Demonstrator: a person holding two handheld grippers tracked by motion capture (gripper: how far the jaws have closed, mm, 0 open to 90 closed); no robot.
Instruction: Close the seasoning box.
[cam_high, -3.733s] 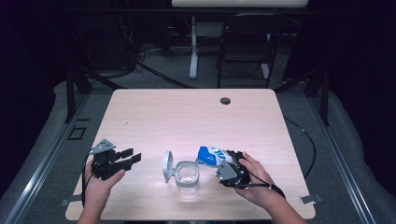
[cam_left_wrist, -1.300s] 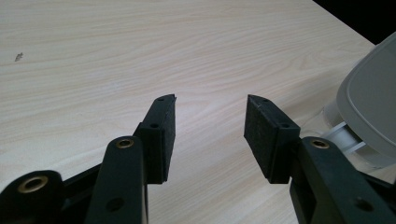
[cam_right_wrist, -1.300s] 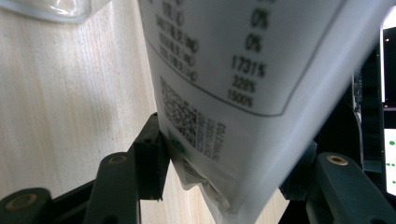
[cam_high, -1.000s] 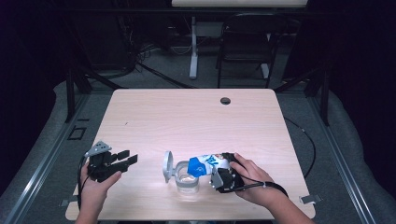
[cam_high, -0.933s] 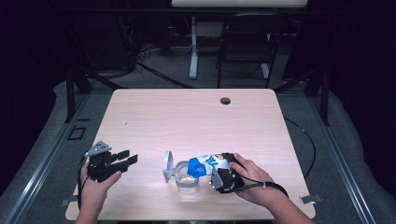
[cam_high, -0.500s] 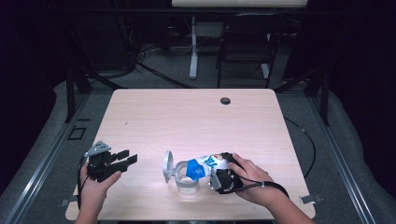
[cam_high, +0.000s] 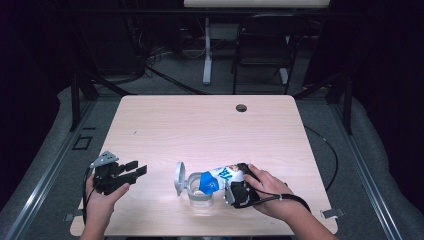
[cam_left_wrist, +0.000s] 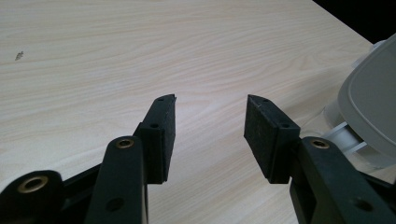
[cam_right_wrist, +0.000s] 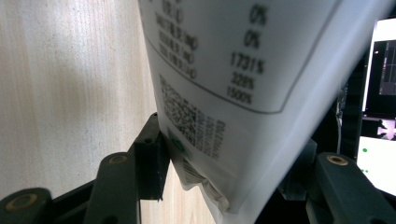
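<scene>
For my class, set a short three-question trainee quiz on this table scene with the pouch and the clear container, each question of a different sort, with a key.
1. True or false: the left tool holds the grey lid.
2. What does the right tool grip? A) a spoon B) the blue and white pouch C) a cable
3. Fill in: the pouch is tipped over the open clear ____.

Key
1. False: its jaws stand open and empty above the table, apart from the lid.
2. B: the pouch sits between its jaws.
3. container, with its hinged lid standing open.
</scene>
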